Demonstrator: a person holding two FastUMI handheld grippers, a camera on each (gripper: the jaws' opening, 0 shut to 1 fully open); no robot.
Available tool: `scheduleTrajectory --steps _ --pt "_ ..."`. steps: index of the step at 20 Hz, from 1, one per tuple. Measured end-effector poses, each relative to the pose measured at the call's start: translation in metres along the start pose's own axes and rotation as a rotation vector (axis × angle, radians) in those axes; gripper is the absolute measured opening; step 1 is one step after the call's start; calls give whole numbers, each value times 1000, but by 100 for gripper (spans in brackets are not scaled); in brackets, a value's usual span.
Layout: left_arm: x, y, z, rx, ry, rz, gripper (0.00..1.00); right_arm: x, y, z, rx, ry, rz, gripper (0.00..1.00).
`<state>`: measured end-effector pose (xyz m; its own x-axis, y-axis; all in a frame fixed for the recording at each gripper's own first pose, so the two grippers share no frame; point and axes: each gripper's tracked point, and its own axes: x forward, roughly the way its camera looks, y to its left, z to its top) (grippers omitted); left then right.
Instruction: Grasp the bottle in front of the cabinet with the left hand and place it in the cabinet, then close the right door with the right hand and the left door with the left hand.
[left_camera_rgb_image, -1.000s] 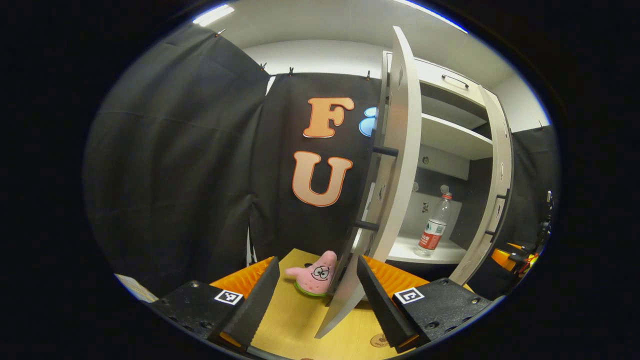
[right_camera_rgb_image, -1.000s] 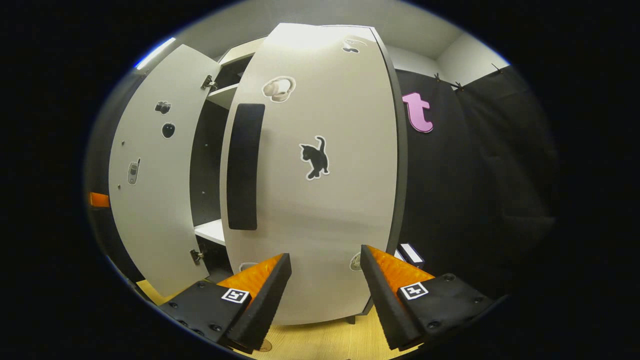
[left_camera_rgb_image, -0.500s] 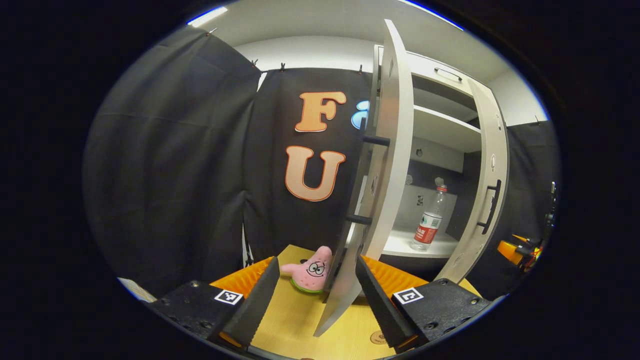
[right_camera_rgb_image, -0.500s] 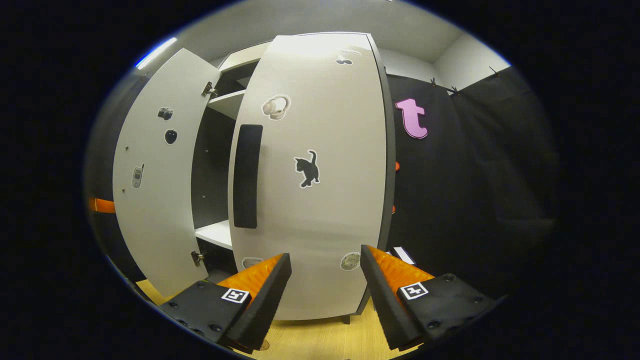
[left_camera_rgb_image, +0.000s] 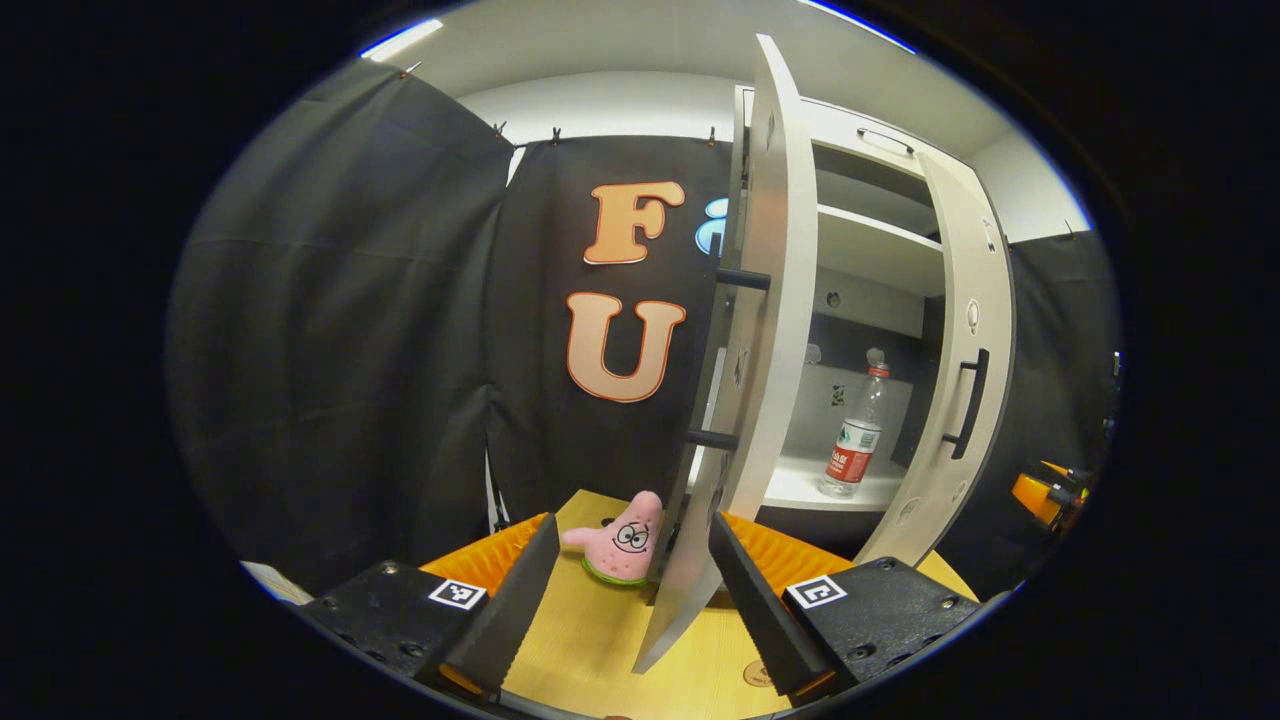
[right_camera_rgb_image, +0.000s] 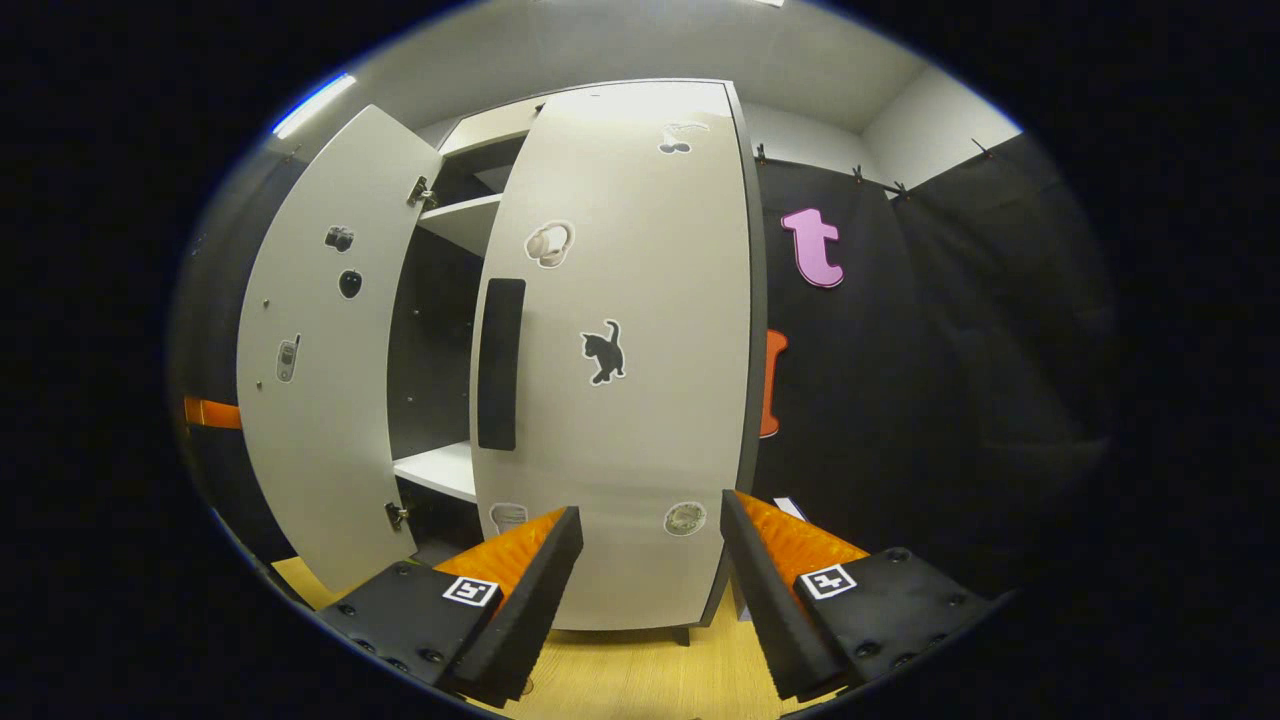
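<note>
Lower centre of the left gripper view: left gripper (left_camera_rgb_image: 625, 590) spread wide, empty, straddling the left door (left_camera_rgb_image: 765, 330) edge. Lower centre of the right gripper view: right gripper (right_camera_rgb_image: 650, 570) likewise spread, empty, before the right door (right_camera_rgb_image: 640, 420). Farther, right of centre: water bottle (left_camera_rgb_image: 852, 440) upright on the cabinet shelf (left_camera_rgb_image: 790, 490). Doors probably light, stiff, free-swinging; best pushed near the black handle (right_camera_rgb_image: 498, 362).

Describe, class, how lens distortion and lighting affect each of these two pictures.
Left gripper view: the fisheye bows the left door into a curve; the bottle inside stays sharp, evenly lit. Right gripper view: the right door bulges outward, with bright glare near its top and dimmer cabinet interior beside it.
</note>
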<state>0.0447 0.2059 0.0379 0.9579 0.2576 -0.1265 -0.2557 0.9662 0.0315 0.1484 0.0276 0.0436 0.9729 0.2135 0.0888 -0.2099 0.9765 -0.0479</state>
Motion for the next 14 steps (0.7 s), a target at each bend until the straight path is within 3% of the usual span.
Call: scheduleTrajectory --steps 14 --pt "25 -132 -18 -73 48 -324 94 -39 -43 7 -26 -26 -76 94"
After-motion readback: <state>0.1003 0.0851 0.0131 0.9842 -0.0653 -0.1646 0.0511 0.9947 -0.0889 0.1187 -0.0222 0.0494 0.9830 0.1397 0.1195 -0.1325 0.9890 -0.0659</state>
